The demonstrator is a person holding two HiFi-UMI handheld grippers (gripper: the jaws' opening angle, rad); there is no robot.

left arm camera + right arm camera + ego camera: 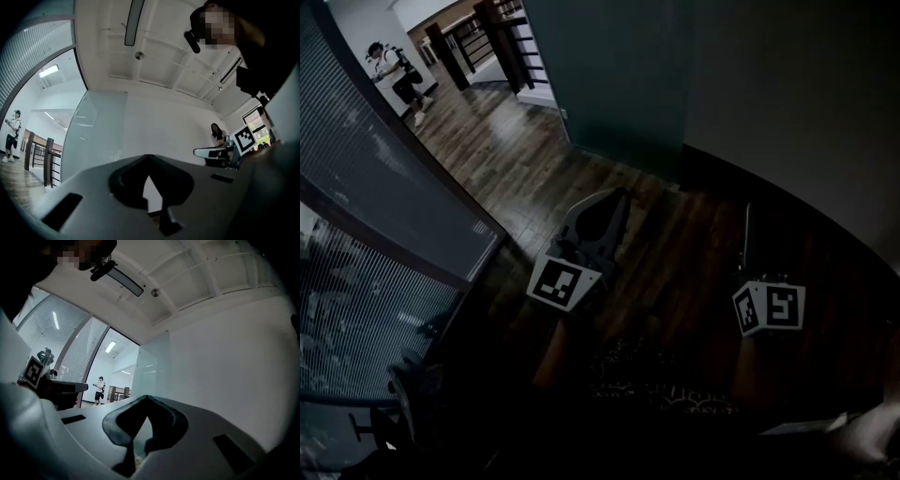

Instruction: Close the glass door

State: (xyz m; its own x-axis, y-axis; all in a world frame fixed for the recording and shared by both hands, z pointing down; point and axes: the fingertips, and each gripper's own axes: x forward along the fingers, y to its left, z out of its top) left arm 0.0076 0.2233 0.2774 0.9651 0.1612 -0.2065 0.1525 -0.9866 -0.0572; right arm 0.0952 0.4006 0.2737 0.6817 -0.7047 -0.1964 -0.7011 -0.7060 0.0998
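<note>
**A:** Any markings?

**B:** Just square b/w codes on the cubes of your left gripper [622, 194] & right gripper [747, 211].

**A:** The door?

**B:** The glass door [609, 75] is a flat, frosted, greenish panel. It's ahead of both grippers, well apart from them, beside the plain white wall [787, 94]. Dark wood-plank floor [516, 159] below.

**A:** Jaws?

**B:** Grey plastic. Both pairs are closed, tips meeting, nothing btwn them.
</note>
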